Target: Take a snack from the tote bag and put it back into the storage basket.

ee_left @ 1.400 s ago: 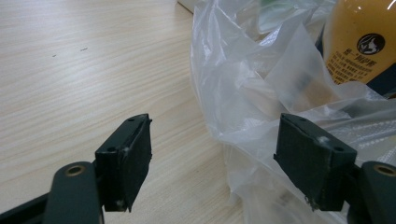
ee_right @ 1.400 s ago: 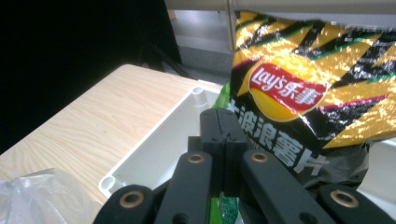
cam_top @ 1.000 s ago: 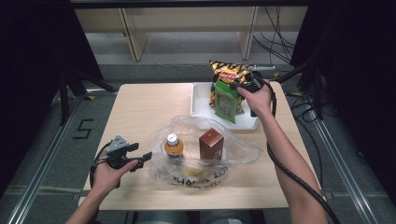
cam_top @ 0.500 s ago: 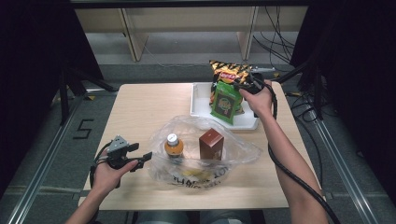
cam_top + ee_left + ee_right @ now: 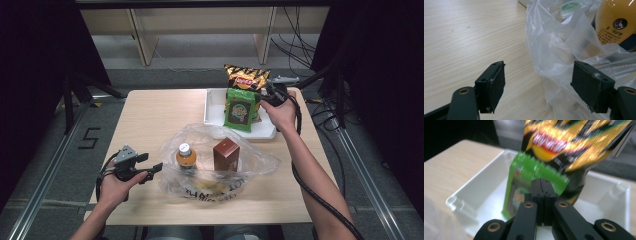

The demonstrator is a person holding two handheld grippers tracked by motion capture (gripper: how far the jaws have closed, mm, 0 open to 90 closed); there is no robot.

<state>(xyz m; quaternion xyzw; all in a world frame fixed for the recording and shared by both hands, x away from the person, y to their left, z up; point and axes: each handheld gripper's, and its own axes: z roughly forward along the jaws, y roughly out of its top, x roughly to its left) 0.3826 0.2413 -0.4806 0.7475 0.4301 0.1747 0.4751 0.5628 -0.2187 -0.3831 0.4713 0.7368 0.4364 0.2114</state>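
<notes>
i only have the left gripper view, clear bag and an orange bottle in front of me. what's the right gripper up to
Observer: The right gripper is over the white tray at the far right of the table. Its fingers are shut, apparently on the top edge of a green snack bag.
Operator: anything else in that tray
Observer: A yellow and black chips bag stands just behind the green one.
Operator: and in my clear bag besides the bottle
Observer: A brown box stands upright inside the plastic bag, to the right of the bottle in the high view.
</notes>
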